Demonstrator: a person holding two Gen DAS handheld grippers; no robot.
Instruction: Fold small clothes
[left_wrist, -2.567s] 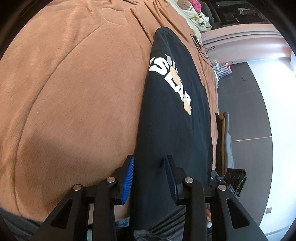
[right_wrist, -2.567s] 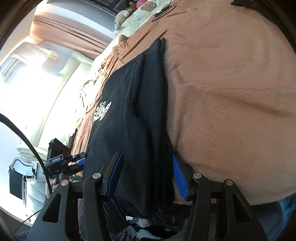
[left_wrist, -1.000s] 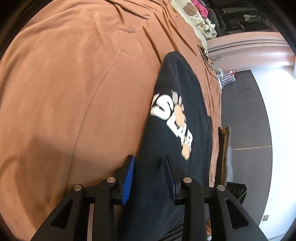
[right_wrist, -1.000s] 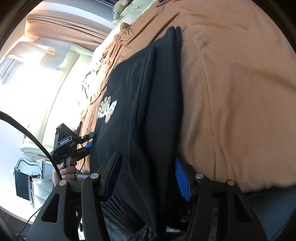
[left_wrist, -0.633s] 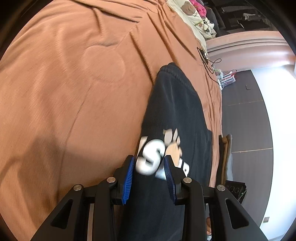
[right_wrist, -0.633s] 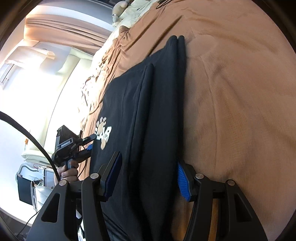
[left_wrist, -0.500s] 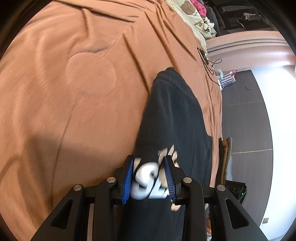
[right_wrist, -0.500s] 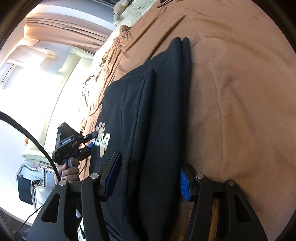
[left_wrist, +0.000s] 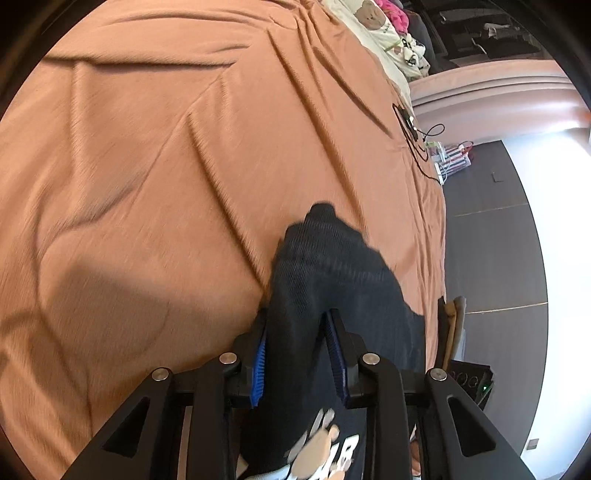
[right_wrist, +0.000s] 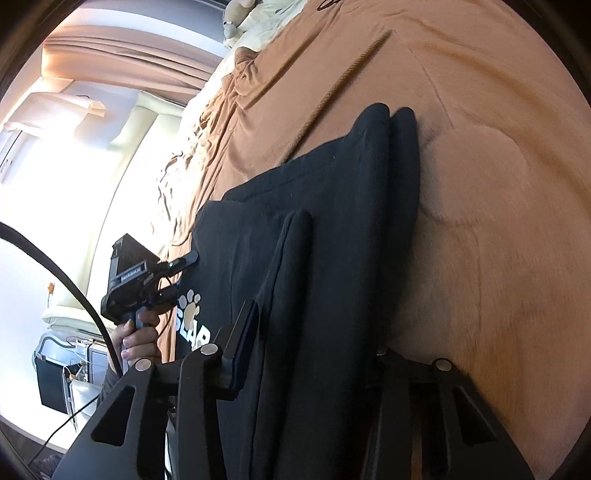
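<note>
Both grippers gripping a black shirt on a brown blanket.

Left gripper (left_wrist: 297, 354) is pinching a bunched fold of the black shirt (left_wrist: 332, 280) between its blue pads (left_wrist: 259, 360), jaws closing a little more. Right gripper (right_wrist: 314, 354) is closing on the shirt's thick folded edge (right_wrist: 332, 295); cloth is filling the gap, its right finger is hidden behind the fabric, so contact on that side is unclear. The shirt is lying folded lengthwise on the brown blanket (left_wrist: 166, 147), white lettering and paw print (right_wrist: 190, 317) facing up near the left gripper (right_wrist: 162, 273), held by a hand (right_wrist: 138, 339). A cream pillow (left_wrist: 373, 26) with bear print and a black cable (left_wrist: 417, 136) are lying at the far edge.
</note>
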